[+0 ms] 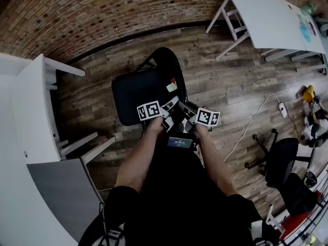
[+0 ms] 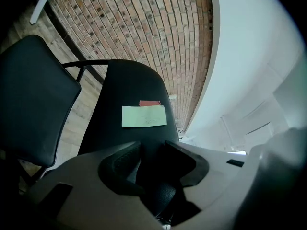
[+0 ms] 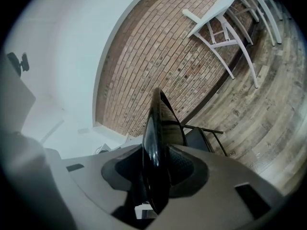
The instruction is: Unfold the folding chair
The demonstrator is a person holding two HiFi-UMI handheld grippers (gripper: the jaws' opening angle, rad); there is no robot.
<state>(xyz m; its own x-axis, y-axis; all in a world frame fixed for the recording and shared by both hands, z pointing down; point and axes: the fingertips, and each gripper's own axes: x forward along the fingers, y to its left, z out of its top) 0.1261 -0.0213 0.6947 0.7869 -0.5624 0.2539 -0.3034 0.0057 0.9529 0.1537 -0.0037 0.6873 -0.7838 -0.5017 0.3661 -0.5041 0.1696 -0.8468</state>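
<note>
The black folding chair stands on the wooden floor just in front of me. Its padded seat (image 1: 136, 99) (image 2: 33, 99) sticks out to the left. Its curved back panel (image 1: 165, 65) (image 2: 129, 95) carries a pale green note (image 1: 171, 86) (image 2: 144, 116) and a small red tag. My left gripper (image 1: 169, 108) (image 2: 152, 159) is shut on the near edge of that panel. My right gripper (image 1: 187, 111) (image 3: 156, 169) is shut on the same edge beside it, and the panel shows edge-on (image 3: 156, 128) between its pads. The chair's legs are mostly hidden.
A white table (image 1: 31, 111) and a grey panel (image 1: 61, 188) stand close at the left. Another white table (image 1: 271, 19) is at the far right by the brick wall. A black office chair (image 1: 282, 158), a power strip with cable (image 1: 282, 109) and a person (image 1: 312, 111) are at the right.
</note>
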